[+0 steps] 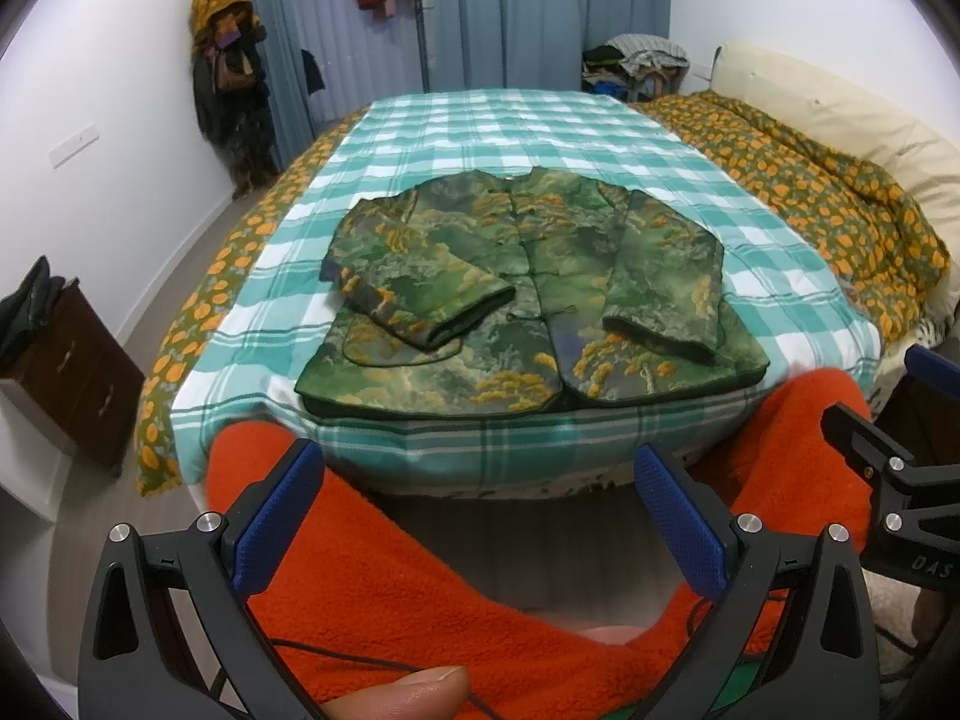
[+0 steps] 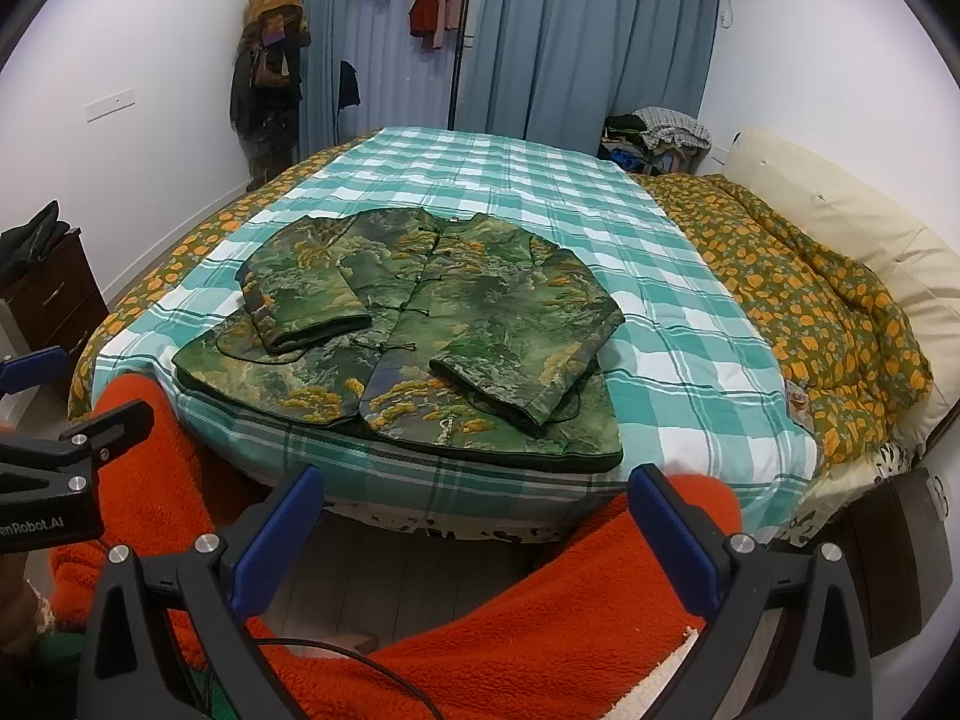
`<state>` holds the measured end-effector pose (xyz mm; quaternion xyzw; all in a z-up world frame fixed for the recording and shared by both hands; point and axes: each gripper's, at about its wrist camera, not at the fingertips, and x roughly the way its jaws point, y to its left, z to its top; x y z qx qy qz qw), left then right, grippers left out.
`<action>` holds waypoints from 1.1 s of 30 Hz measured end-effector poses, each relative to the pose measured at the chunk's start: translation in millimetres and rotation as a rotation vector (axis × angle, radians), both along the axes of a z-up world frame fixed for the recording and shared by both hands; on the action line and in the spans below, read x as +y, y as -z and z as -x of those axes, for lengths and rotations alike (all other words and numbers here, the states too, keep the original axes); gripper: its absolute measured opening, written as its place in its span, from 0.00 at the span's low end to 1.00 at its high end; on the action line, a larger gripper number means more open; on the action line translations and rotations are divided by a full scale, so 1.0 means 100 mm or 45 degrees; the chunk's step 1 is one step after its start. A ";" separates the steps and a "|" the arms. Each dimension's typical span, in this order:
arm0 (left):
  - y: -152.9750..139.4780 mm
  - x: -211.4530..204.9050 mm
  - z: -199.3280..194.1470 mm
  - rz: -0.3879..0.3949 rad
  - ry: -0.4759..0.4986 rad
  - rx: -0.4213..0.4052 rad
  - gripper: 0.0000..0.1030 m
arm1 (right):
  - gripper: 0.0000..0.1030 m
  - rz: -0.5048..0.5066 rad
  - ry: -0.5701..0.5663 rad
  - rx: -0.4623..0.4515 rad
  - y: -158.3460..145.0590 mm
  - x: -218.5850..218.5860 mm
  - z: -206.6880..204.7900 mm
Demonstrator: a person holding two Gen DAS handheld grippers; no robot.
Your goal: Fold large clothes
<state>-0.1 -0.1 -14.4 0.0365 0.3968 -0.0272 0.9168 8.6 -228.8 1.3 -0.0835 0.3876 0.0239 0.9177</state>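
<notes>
On the near end of the bed, over a teal checked sheet (image 1: 540,138), lies a green landscape-print padded jacket (image 1: 540,300), front up, both sleeves already folded across its chest. Its long axis runs straight away from the grippers, hem toward them. The left gripper (image 1: 480,516) and right gripper (image 2: 474,528) hang below the bed edge over orange fleece trousers (image 1: 420,594), jaws spread and empty. The jacket's hem lies just ahead, about equally near both; judging by this, lifting the hem toward the collar likely comes next.
</notes>
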 end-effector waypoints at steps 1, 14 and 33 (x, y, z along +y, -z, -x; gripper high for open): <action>0.00 0.00 0.00 0.001 0.001 0.000 1.00 | 1.00 0.000 -0.001 0.000 0.00 0.01 0.00; 0.06 0.03 -0.06 0.003 -0.028 0.010 1.00 | 1.00 0.017 0.033 -0.002 -0.02 -0.01 -0.07; -0.10 0.33 -0.23 0.144 -0.063 -0.233 1.00 | 1.00 -0.079 -0.038 -0.102 -0.13 -0.26 -0.29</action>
